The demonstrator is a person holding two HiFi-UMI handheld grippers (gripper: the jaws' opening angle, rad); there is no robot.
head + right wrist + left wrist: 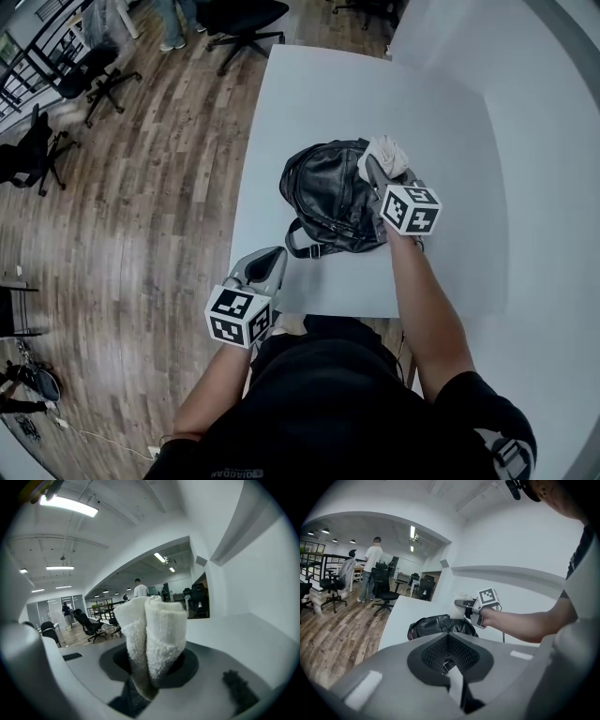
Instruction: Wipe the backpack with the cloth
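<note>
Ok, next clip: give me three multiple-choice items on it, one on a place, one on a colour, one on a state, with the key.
1. Where does the black backpack lie? A) on a shelf B) on the white table C) in a box
2. What colour is the cloth? A) blue B) red C) white
3. How is the right hand-held gripper? A) open and empty B) shut on the cloth C) shut on a backpack strap
Key: 1 B, the head view shows it on the tabletop; 2 C, it looks white in the head and right gripper views; 3 B, its own view shows the cloth clamped between the jaws.
</note>
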